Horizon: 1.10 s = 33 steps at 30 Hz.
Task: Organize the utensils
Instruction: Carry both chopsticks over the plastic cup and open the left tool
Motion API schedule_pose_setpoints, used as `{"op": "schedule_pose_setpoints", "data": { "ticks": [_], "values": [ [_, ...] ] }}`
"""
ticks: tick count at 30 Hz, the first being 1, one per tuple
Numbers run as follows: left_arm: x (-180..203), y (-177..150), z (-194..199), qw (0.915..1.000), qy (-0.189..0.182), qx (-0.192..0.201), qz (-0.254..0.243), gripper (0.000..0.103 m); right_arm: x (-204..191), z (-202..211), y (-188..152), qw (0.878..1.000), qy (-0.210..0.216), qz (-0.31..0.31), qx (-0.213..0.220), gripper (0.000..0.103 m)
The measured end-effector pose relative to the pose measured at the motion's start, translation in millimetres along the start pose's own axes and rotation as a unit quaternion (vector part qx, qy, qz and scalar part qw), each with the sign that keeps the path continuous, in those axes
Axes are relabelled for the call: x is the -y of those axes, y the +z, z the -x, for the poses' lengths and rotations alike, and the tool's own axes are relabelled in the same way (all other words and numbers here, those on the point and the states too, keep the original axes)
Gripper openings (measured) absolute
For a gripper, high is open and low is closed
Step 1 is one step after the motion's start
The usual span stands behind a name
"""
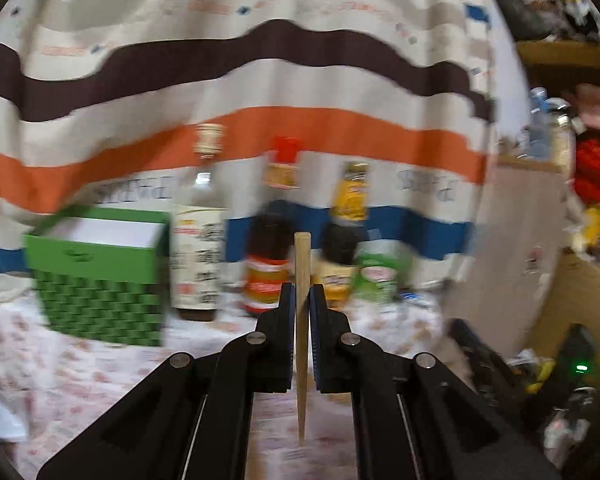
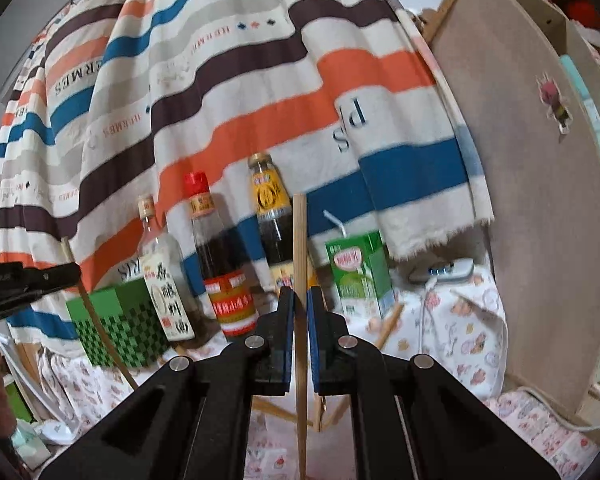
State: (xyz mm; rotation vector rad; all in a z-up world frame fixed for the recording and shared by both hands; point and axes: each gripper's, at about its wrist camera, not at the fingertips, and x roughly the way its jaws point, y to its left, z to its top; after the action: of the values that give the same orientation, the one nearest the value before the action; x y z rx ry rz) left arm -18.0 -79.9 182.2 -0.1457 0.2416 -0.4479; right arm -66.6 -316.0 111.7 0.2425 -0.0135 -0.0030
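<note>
Both grippers, left (image 1: 299, 300) and right (image 2: 300, 304), clamped shut on one upright chopstick (image 1: 301, 276) each, right of green basket (image 1: 100, 272); none visibly stored yet, more chopsticks (image 2: 390, 326) lying beyond on cloth.
</note>
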Motion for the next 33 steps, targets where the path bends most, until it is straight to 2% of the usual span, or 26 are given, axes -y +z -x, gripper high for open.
{"op": "schedule_pose_setpoints", "data": {
  "ticks": [3, 6, 9, 14, 24, 30, 33],
  "values": [
    [19, 2, -2, 0.9995, -0.003, 0.022, -0.024, 0.006, -7, -6, 12, 1.0, -0.005, 0.022, 0.015, 0.008],
    [32, 5, -14, 0.9991, 0.009, 0.034, -0.024, 0.006, -10, -13, 17, 0.999, -0.01, 0.028, 0.028, 0.008],
    [41, 2, -26, 0.9983, 0.004, 0.05, -0.029, 0.006, -14, -18, 16, 0.998, -0.017, 0.044, 0.038, 0.008],
    [43, -6, -36, 0.9962, -0.027, 0.082, -0.006, 0.006, -12, -22, 13, 0.997, -0.028, 0.047, 0.053, 0.008],
    [30, -38, -76, 0.9993, -0.025, 0.022, 0.017, 0.006, -6, -26, 13, 0.997, -0.032, 0.032, 0.056, 0.008],
    [27, -54, -85, 0.9979, -0.053, -0.018, 0.03, 0.006, -7, -24, 16, 0.998, -0.027, 0.029, 0.058, 0.008],
    [31, -60, -85, 0.9992, -0.031, -0.021, 0.01, 0.006, -4, -23, 17, 0.997, -0.036, 0.021, 0.061, 0.008]
  ]
}}
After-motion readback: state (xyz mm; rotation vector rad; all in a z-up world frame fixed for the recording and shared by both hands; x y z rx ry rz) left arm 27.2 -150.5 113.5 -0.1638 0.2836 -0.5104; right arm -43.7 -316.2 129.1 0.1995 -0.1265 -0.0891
